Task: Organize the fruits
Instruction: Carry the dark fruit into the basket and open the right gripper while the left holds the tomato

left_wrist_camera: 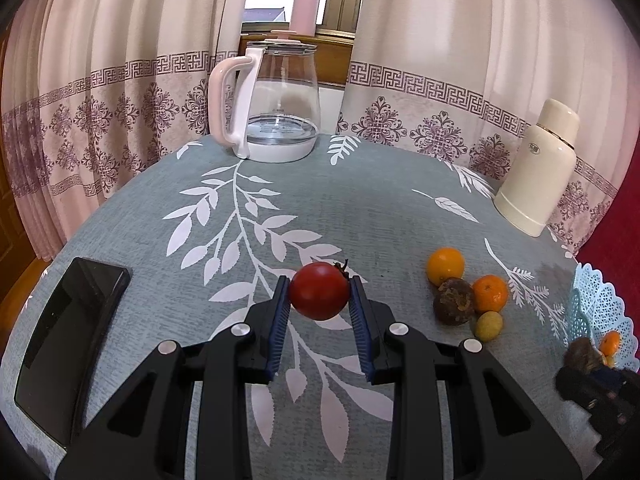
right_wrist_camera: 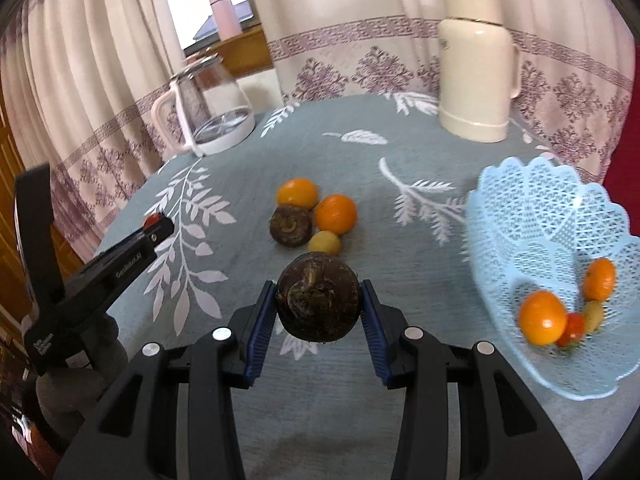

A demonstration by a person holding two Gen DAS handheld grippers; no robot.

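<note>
My left gripper (left_wrist_camera: 320, 300) is shut on a red tomato (left_wrist_camera: 319, 296) and holds it above the table. My right gripper (right_wrist_camera: 319, 304) is shut on a dark brown round fruit (right_wrist_camera: 318, 302), left of the light blue basket (right_wrist_camera: 532, 208). The basket holds two oranges (right_wrist_camera: 542, 318), a small red fruit and a yellowish one. On the cloth lie a yellow-orange fruit (right_wrist_camera: 298, 192), an orange (right_wrist_camera: 335, 214), a second brown fruit (right_wrist_camera: 291, 226) and a small yellow fruit (right_wrist_camera: 324, 242). This cluster also shows in the left wrist view (left_wrist_camera: 452, 300).
A glass kettle (left_wrist_camera: 276, 100) stands at the table's far side and a cream thermos (left_wrist_camera: 540, 168) at the far right. A black phone (left_wrist_camera: 68, 336) lies at the left edge. A pink bottle (left_wrist_camera: 306, 6) stands on the windowsill. Curtains hang behind.
</note>
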